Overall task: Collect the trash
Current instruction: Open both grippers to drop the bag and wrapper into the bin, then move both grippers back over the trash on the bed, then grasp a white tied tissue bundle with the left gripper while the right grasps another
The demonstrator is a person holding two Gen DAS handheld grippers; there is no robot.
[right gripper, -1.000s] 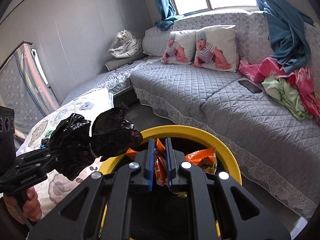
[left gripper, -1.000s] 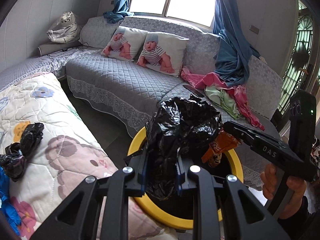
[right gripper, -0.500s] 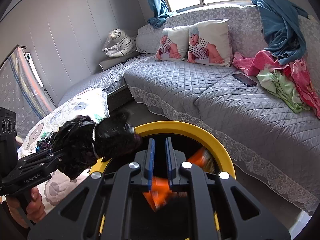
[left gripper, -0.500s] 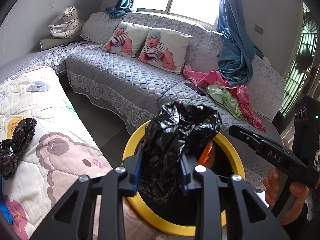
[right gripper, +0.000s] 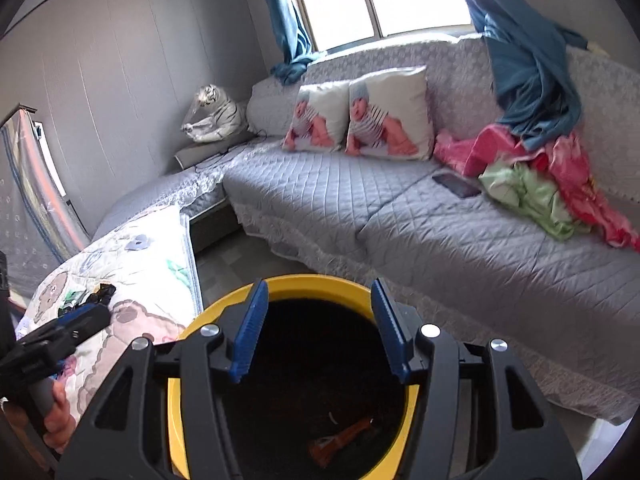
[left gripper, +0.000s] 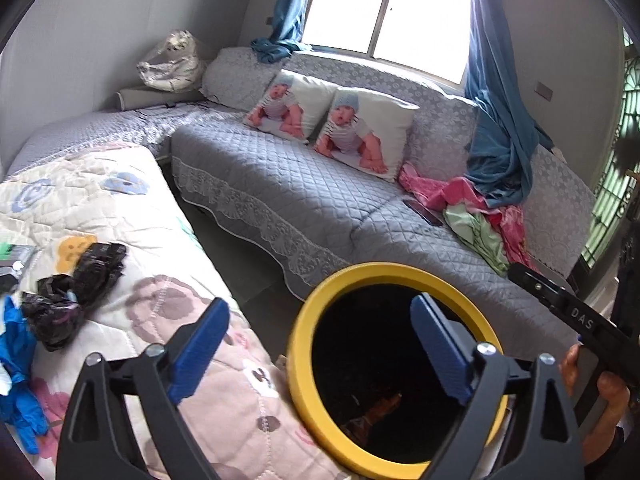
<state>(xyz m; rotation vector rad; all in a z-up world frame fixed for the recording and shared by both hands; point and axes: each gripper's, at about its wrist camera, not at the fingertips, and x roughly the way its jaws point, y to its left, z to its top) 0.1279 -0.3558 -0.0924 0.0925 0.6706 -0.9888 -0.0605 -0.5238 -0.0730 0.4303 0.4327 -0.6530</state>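
Orange wrapper [right gripper: 340, 440] lies inside yellow-rimmed bin [right gripper: 304, 282].

Both wrist views close above the yellow-rimmed bin [left gripper: 304, 344], facing the shared sofa [right gripper: 360, 208].

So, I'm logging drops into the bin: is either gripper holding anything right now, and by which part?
Nothing is held. The left gripper and right gripper have just been opening, with nothing between their jaws, above the yellow bin.

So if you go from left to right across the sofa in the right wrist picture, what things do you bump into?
Toy tiger → two baby pillows → black phone → green cloth → pink blanket.
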